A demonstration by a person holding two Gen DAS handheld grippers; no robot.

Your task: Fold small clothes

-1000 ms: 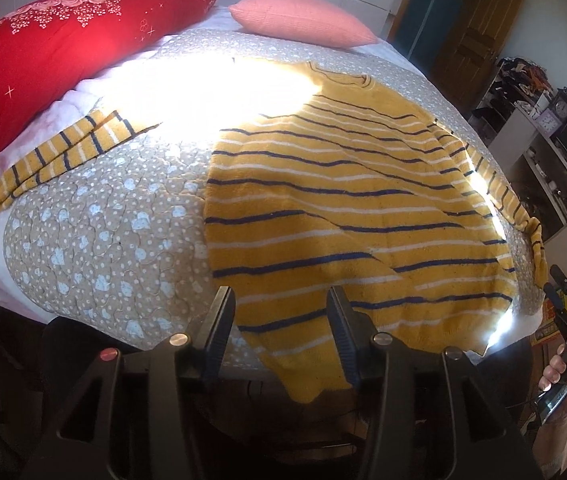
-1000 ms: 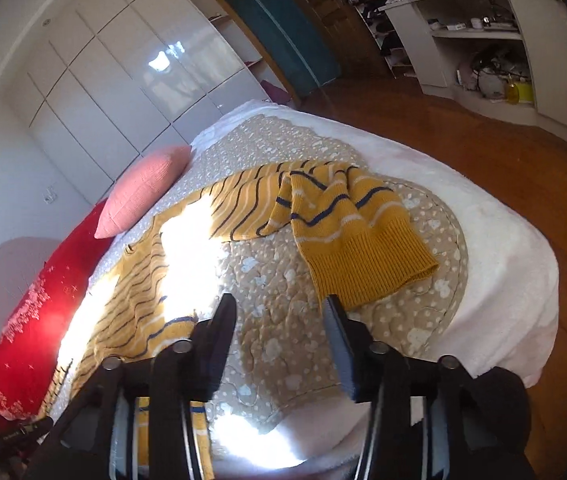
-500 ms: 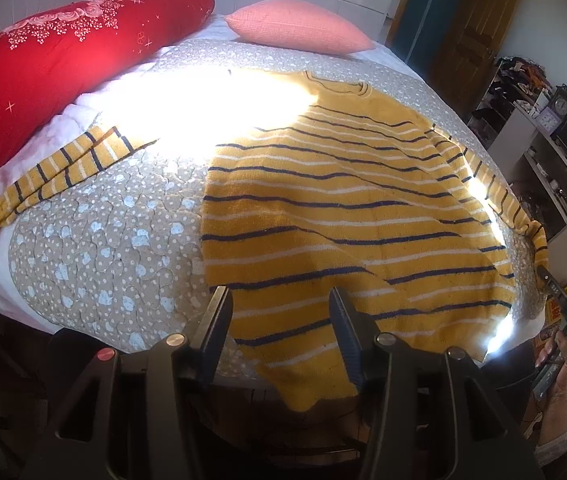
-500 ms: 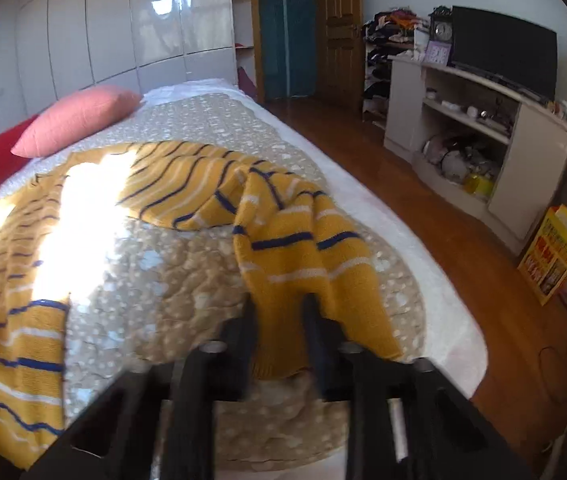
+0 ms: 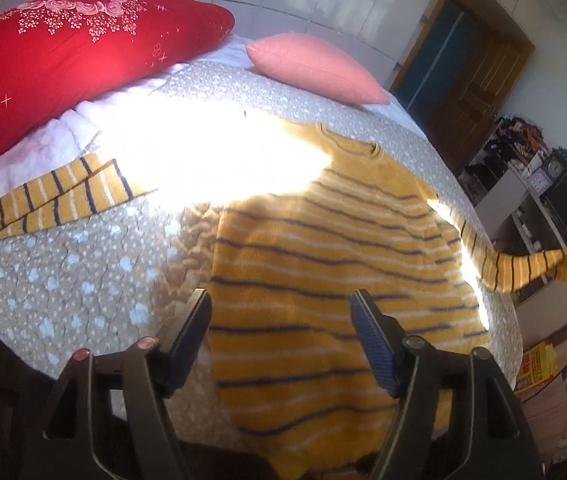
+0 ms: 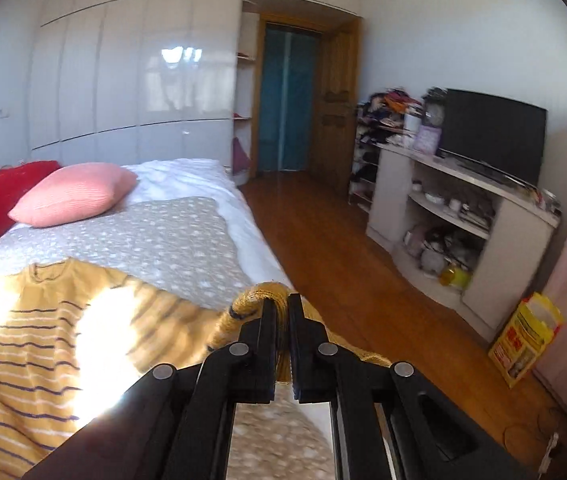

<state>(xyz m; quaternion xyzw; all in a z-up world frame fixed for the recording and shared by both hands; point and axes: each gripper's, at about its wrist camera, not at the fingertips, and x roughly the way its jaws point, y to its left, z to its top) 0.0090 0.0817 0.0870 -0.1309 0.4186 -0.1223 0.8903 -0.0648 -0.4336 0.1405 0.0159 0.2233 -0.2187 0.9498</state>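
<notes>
Currently, on my left wrist view, going left to right: the red pillow (image 5: 63,60) sits at 10 o'clock, the pink pillow (image 5: 315,70) at 12 o'clock, both at the head of the bed (image 5: 63,280), which carries a beige dotted quilt. The yellow striped sweater (image 5: 323,280) lies flat on that quilt, body at frame centre, collar toward 12 o'clock. Its one sleeve (image 5: 55,200) stretches out flat toward 9 o'clock. The other sleeve (image 5: 523,268) is lifted off the bed at 3 o'clock, its cuff pinched at the frame edge.

My left gripper (image 5: 281,336) hangs over the sweater's lower hem with jaws spread wide; I see nothing between them, and I cannot tell whether the tips touch the knit.

On my right wrist view: sweater body (image 6: 23,340) at 8 o'clock, partly washed out by sun. My right gripper (image 6: 279,316) at 6 o'clock has jaws nearly closed, only a narrow slot between them, and the yellow cuff (image 6: 259,296) is clamped there, bunching above the tips. TV stand (image 6: 463,216) at 3 o'clock, a yellow box (image 6: 527,336) on the floor at 4 o'clock.
</notes>
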